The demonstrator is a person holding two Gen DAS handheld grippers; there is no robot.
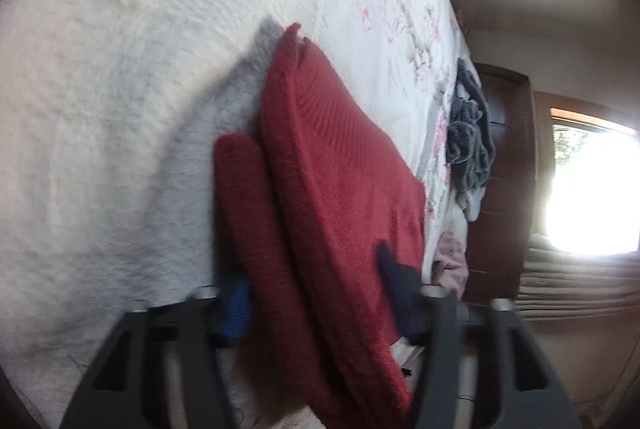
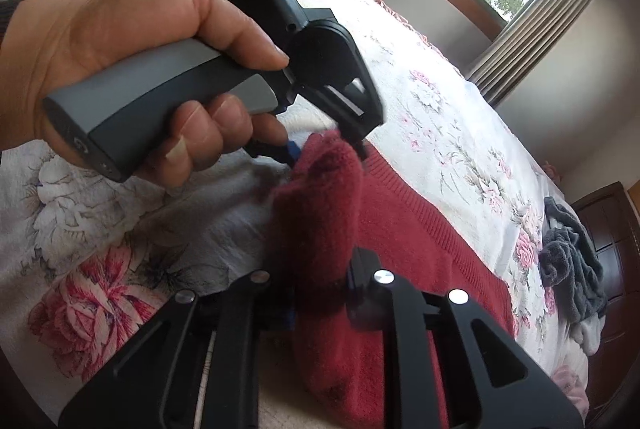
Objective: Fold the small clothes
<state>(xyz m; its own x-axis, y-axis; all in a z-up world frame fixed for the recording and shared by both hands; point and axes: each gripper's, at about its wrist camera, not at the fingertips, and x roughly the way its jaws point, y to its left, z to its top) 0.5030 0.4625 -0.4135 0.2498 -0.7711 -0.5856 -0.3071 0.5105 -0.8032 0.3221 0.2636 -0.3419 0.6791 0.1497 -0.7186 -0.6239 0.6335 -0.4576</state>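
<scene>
Sweater (image 1: pixel 340 165), red knit, lies on the flowered bedspread (image 2: pixel 460 117), with both your tools clamped on one folded strip: your left gripper (image 2: pixel 320 145) at its far end, your right gripper (image 2: pixel 320 293) nearer. You seem mid-fold (a sleeve, probably); next, carry it across together and lay it flat.

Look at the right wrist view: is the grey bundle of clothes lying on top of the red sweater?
No, the grey bundle of clothes lies apart from the red sweater, farther along the floral bedspread.
</scene>
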